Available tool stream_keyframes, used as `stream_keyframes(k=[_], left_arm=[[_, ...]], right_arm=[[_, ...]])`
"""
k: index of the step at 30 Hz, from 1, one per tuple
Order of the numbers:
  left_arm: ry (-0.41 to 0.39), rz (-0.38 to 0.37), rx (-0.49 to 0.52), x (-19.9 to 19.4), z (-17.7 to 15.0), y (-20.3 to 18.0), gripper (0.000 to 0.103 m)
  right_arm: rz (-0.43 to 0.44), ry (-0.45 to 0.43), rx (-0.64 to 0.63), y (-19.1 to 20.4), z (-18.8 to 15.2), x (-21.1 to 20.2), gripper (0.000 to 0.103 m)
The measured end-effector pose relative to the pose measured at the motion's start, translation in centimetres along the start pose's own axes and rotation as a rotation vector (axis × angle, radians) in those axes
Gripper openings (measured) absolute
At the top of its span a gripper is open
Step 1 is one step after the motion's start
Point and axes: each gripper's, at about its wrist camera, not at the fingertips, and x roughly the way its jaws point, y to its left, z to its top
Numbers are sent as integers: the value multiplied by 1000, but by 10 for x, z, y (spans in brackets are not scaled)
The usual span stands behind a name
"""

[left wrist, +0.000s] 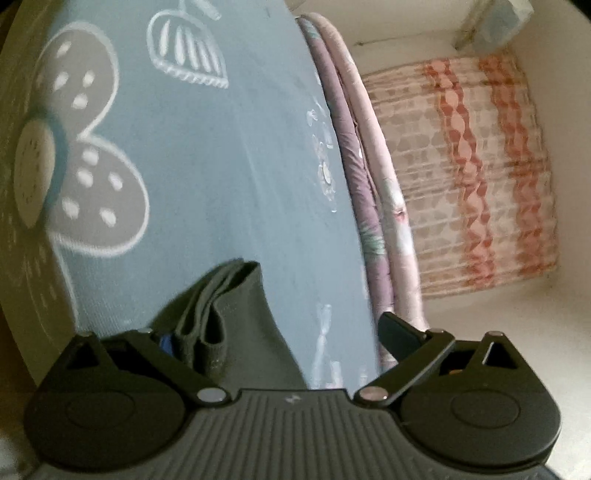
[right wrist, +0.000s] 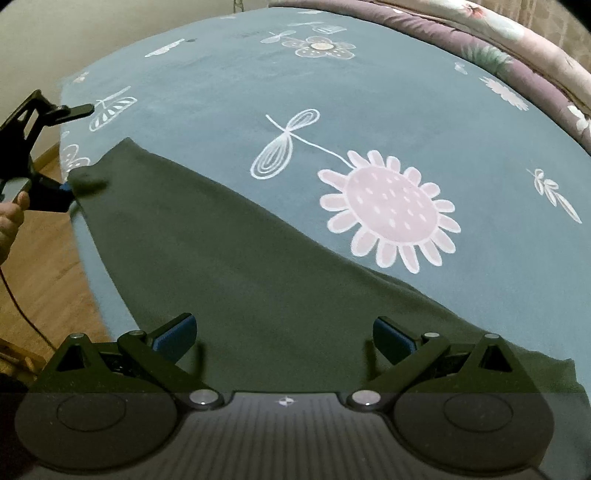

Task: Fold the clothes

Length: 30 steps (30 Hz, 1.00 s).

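Flowered blue bedspread [right wrist: 369, 92], wooden floor [right wrist: 40, 266], pale wall [right wrist: 74, 33].

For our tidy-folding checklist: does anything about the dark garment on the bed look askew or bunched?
Yes. The dark garment lies slanted across the blue sheet, and its far corner is bunched into loose folds at the open left tool, near the bed's edge. The rest lies flat.

matt dark cloth garment [right wrist: 229, 258]
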Motion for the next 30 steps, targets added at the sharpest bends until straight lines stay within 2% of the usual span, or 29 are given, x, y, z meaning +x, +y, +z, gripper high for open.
stream_keyframes(k=[2,5,10,16,18,20,23,26,28,30], left_arm=[[4,-19,-32,1,-2,2,89],[9,-12,9,2,-6,-2,86],[27,112,186,11,-14,-14,79],[8,127,262,9,-19,-16,75],[-7,142,267,8,-20,-17,70],[-9,190,259,5,-21,-21,45],[-3,249,302,8,-23,-30,43],[0,297,398,16,-26,-42,41],[-11,301,404,20,-24,-38,32],[-29,281,340,19,-17,-25,21]], right_arm=[[-2,7,3,0,-2,1,103],[-1,17,16,-2,-4,3,103],[7,19,14,-3,-4,7,103],[18,30,24,-5,-6,13,103],[19,31,25,-5,-8,14,103],[17,33,23,-4,-9,14,103],[15,32,15,-2,-10,12,103],[12,34,17,-3,-11,12,103],[12,35,19,-3,-11,12,103],[12,35,20,-2,-11,13,103]])
